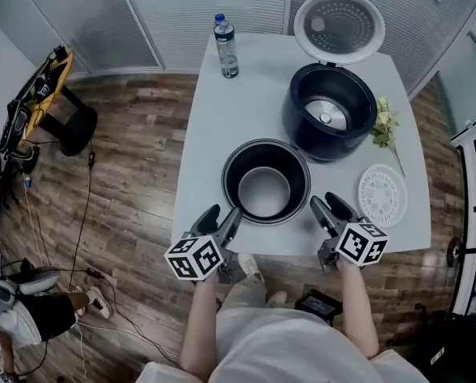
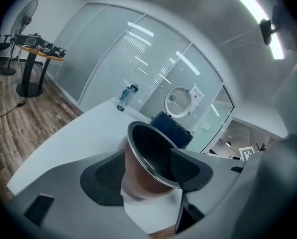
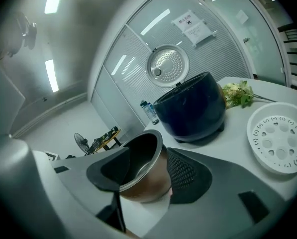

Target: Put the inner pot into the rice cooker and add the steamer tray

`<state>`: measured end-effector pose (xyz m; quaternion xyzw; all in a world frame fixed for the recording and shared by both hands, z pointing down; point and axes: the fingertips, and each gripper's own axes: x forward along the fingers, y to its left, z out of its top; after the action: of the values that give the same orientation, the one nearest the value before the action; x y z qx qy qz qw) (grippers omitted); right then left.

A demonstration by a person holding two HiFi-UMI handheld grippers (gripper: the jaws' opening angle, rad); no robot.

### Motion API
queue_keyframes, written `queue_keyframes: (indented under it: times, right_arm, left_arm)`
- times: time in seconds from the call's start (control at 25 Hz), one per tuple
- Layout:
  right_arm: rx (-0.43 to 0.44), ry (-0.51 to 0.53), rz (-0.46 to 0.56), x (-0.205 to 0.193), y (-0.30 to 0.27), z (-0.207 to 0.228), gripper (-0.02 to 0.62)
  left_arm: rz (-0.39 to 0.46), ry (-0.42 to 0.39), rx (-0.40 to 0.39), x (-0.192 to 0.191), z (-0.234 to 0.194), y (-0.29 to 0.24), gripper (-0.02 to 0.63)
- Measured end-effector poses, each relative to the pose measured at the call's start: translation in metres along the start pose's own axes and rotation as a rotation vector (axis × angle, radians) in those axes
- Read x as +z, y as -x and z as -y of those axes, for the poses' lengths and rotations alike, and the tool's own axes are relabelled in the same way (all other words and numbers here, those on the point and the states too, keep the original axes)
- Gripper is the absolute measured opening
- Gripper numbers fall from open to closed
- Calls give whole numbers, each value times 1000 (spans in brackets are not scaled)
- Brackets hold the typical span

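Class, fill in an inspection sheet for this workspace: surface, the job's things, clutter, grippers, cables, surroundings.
Surface: white table.
Job's things: inner pot on the table, outside the rice cooker; the cooker's lid is open; steamer tray lies flat beside the cooker.
Clutter: water bottle; flower sprig.
Grippers: left gripper and right gripper, jaws apart, each astride the pot's rim.
Cables: cable loose on the floor.
Surroundings: wooden floor; stand; person.
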<state>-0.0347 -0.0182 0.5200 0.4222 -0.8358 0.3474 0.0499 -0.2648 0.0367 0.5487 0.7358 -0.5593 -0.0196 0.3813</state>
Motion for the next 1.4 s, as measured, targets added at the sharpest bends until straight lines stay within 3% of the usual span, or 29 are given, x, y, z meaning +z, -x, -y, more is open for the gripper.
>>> queue_keyframes:
  times: [0.44,0.72,1.0,1.08,1.2,1.4]
  right_arm:
    - [-27,-14,-68,4,-69,15,241]
    - [-28,-14,-105,5,-92,20,223]
    - [-15,-15,-130,2,-100,19,202]
    - [-24,-9,-136,0,-102,21,187]
    - [-54,19,-158,-4,-103,24,94]
    - [-70,29,-164,-5,-104,25,89]
  left_arm:
    - [-55,46,-33,11,-29,-37,285]
    - [-103,22,-35,12,-37,-54,212]
    - [-127,24,-35,9,-35,-56,187]
    - [-129,23,-37,8,-35,-57,175]
    - [-139,26,-40,7,-35,-58,169]
    - [-151,11,-39,8,-35,-58,160]
